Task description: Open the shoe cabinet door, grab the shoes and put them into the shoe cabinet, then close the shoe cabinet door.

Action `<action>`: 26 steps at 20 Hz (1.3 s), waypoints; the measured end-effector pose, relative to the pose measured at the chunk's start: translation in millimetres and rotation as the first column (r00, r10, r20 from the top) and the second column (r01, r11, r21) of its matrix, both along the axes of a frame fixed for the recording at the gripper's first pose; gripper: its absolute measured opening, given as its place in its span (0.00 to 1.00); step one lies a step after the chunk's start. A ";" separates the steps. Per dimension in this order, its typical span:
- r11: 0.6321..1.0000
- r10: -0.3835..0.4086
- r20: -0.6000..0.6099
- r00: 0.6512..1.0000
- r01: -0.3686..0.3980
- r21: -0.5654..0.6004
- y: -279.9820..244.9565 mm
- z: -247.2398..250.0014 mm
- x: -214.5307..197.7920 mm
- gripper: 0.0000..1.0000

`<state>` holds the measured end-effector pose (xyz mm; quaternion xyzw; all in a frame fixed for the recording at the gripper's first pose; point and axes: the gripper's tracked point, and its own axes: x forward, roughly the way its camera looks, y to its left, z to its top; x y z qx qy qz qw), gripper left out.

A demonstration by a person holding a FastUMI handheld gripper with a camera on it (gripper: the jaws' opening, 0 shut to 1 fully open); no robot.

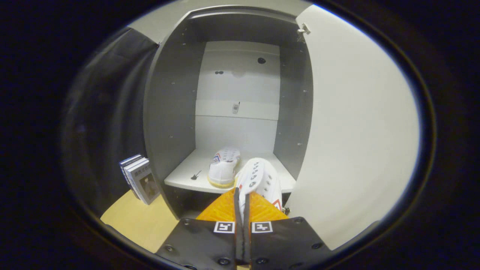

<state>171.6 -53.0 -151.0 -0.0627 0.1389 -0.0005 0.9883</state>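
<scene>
The shoe cabinet (176, 112) stands straight ahead with its white door (360, 135) swung open to the right. One white shoe (224, 167) rests on the cabinet's white shelf (183, 176), toe toward me. My gripper (242, 195) is shut on a second white shoe (258, 180), pinching its rear edge between both fingers. That shoe hangs just ahead of the fingers, at the front lip of the shelf and to the right of the first shoe.
Several books (140, 180) lean against the cabinet's left outer wall on the wooden floor (138, 221). A small dark mark (195, 175) lies on the shelf to the left of the first shoe. Dark cloth hangs to the left.
</scene>
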 end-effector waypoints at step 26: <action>0.991 0.121 -0.133 0.984 -0.127 -0.040 -14.9 -63.7 220.2 0.02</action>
